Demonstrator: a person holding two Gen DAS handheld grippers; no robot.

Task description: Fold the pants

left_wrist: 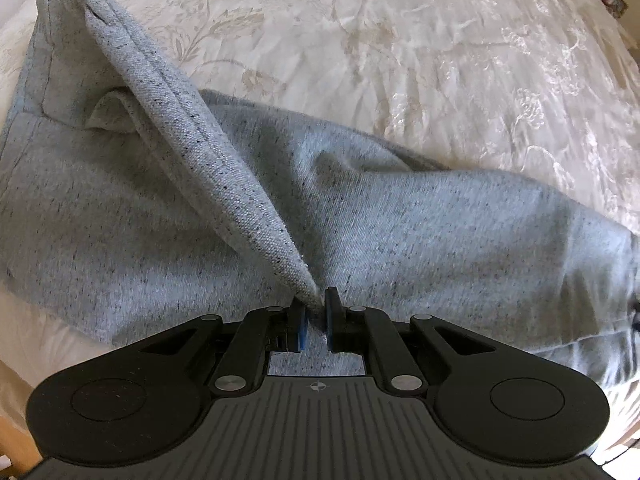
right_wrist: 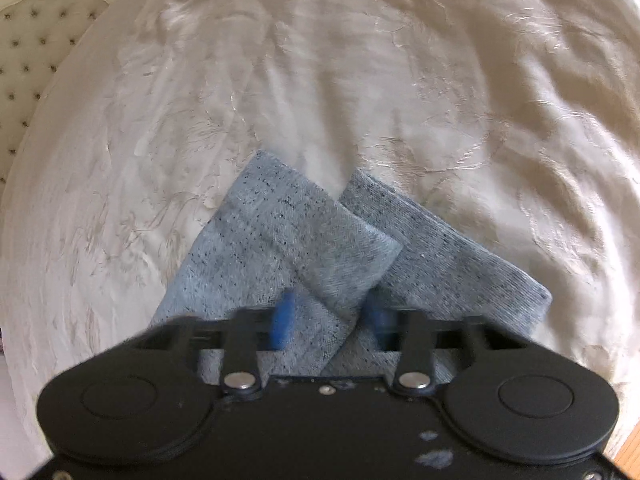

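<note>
Grey speckled pants (left_wrist: 360, 232) lie across a cream bedspread (left_wrist: 440, 60). My left gripper (left_wrist: 316, 306) is shut on the pants' waistband (left_wrist: 180, 120), which rises as a taut ridge from the far left corner to the fingertips. In the right wrist view the two leg cuffs (right_wrist: 320, 248) lie crossed over each other on the bedspread. My right gripper (right_wrist: 330, 320) straddles the crossing point with its blue pads on either side of the cloth; the view is blurred and the jaws stand fairly wide.
The embroidered cream bedspread (right_wrist: 360, 80) fills both views. A tufted headboard (right_wrist: 36, 40) shows at the top left of the right wrist view. Wooden floor (right_wrist: 628, 448) shows at the lower right edge.
</note>
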